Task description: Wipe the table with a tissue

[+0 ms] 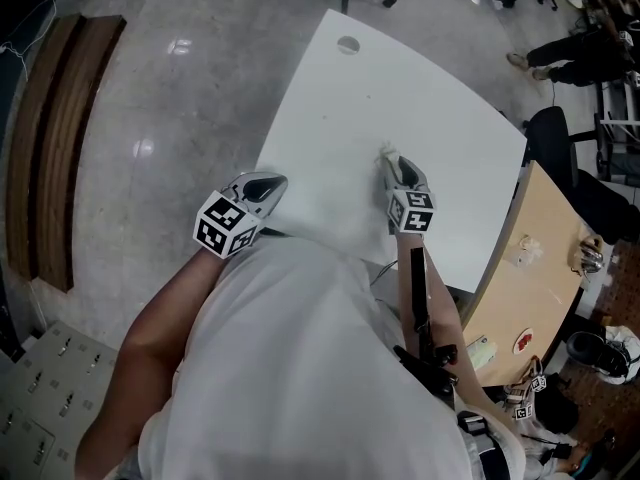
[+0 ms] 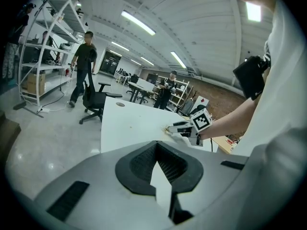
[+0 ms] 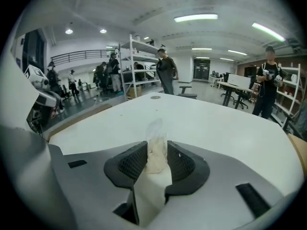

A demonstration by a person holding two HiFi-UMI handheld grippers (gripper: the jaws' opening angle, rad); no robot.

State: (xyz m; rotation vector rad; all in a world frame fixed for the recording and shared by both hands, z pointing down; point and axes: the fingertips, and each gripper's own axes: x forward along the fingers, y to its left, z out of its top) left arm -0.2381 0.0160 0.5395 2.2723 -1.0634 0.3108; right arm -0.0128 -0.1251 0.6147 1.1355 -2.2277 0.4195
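A white table (image 1: 400, 78) lies in front of me. My right gripper (image 1: 393, 162) reaches over its middle, shut on a crumpled white tissue (image 1: 387, 152). In the right gripper view the tissue (image 3: 156, 150) is pinched between the two dark pads and its tip sticks out over the tabletop (image 3: 216, 123). The left gripper view shows that gripper (image 2: 177, 127) low over the table (image 2: 124, 123) with the tissue (image 2: 169, 128) at its tip. My left gripper (image 1: 268, 181) hangs at the table's near left edge, shut with nothing in it; its jaw tips (image 2: 156, 150) meet.
An office chair (image 2: 93, 102) stands at the table's far end. A wooden desk (image 1: 540, 288) with small items adjoins the right side, and a wooden bench (image 1: 55, 138) lies on the floor to the left. People (image 3: 165, 71) and metal shelving (image 2: 43, 56) stand beyond.
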